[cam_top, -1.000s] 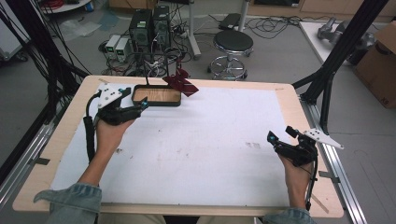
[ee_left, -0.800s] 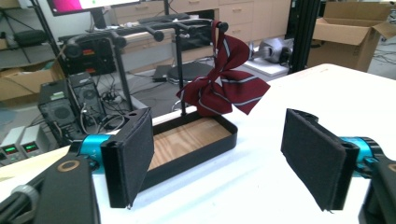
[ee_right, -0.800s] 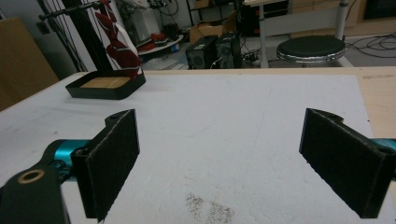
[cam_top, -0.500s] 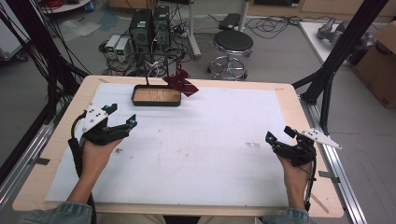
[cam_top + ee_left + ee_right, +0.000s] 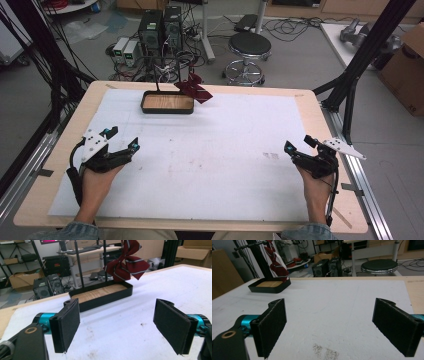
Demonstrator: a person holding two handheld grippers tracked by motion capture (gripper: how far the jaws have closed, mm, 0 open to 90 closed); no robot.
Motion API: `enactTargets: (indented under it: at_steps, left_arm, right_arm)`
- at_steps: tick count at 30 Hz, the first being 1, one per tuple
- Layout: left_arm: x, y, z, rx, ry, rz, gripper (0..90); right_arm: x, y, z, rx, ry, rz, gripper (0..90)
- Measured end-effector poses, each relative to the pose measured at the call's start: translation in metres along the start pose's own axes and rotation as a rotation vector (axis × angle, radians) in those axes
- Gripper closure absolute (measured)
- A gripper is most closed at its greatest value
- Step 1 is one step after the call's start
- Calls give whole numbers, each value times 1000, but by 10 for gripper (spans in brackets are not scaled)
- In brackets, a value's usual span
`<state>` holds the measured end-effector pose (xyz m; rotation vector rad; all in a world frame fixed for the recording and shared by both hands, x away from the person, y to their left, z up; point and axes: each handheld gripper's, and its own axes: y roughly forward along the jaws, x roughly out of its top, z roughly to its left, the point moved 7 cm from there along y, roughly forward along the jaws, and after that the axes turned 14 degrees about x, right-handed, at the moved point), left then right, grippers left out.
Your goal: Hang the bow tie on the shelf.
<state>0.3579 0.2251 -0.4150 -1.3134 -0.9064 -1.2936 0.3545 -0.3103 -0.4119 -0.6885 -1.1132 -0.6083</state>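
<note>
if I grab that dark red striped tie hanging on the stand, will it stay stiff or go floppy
Probably floppy: the tie drapes in soft folds over the stand's rail. It looks light, so lifting should be easy. A tug might tip the stand, whose posts are thin.

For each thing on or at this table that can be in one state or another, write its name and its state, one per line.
Left gripper: open, nothing between its jaws.
Right gripper: open, holding nothing.
Dark red tie: hanging on the stand, draped over the tray's corner.
Black tray: upright, wooden floor bare.

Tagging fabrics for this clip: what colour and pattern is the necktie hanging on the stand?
Dark red necktie with thin grey diagonal stripes, clearest in the left gripper view.
</note>
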Motion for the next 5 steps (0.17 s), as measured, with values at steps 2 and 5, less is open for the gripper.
enactTargets:
  at_steps: [2,5]
  left_arm:
    - [-3,0,2,3,-5,9,217]
    - [-4,1,3,5,-5,15,217]
  right_arm:
    - [0,0,0,1,0,1,110]
    - [0,0,0,0,1,0,110]
